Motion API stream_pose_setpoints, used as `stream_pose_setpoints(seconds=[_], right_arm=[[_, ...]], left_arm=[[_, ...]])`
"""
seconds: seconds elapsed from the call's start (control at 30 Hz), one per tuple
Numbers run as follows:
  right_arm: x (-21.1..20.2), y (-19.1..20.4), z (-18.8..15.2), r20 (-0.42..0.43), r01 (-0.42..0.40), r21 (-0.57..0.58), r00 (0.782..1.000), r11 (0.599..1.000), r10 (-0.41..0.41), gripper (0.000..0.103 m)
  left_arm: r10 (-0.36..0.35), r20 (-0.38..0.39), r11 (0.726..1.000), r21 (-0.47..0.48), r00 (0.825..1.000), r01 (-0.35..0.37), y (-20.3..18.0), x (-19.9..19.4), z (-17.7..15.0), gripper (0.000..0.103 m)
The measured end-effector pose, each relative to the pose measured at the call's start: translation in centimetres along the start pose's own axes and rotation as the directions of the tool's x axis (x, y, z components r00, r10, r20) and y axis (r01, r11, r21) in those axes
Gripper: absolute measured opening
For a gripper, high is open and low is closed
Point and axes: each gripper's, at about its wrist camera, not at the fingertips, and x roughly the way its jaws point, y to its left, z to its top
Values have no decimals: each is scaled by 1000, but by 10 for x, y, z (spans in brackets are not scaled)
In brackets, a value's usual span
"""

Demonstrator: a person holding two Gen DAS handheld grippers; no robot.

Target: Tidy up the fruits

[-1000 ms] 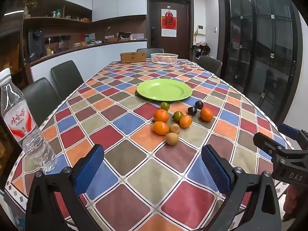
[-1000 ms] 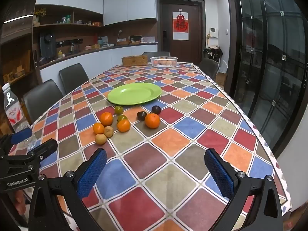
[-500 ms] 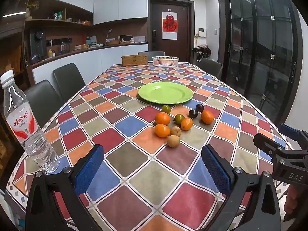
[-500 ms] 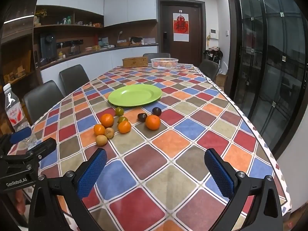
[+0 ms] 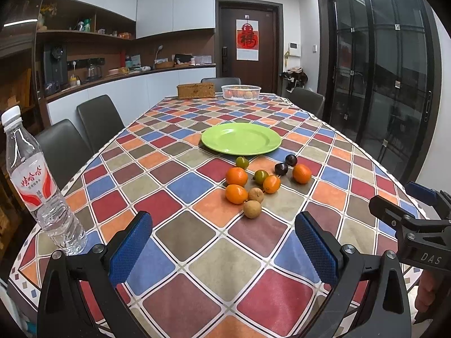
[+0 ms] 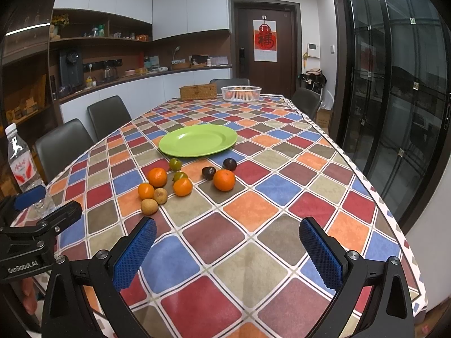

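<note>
A green plate (image 5: pixel 241 138) (image 6: pixel 198 140) lies mid-table on the checked cloth. In front of it sits a cluster of small fruits: several oranges (image 5: pixel 236 176) (image 6: pixel 223 180), two green ones (image 5: pixel 241 162) (image 6: pixel 175 164), two dark plums (image 5: pixel 281 168) (image 6: pixel 229 164) and two brown longans (image 5: pixel 252 209) (image 6: pixel 149 206). My left gripper (image 5: pixel 224 249) is open and empty, held above the near table edge short of the fruits. My right gripper (image 6: pixel 227 253) is open and empty, to the right of the cluster. Each gripper shows at the other view's edge.
A water bottle (image 5: pixel 36 186) (image 6: pixel 24 166) stands at the near left corner. A white basket (image 5: pixel 241 92) and a wicker box (image 5: pixel 196 90) sit at the far end. Dark chairs (image 5: pixel 98 121) line the left side. Glass doors (image 6: pixel 394 98) stand to the right.
Both views have pitched slightly: the fruits and plate sit a little lower in frame than before. Both grippers stay open and empty.
</note>
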Motion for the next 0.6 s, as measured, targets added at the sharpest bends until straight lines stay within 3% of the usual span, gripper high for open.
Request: stream_pose_setpoints(seconds=[0.6], right_arm=[[-1,-1,0,3,-2,1,1000,1000,2,102]], left_arm=[[0,0,1000,-1,1000,0,0,0,0,103]])
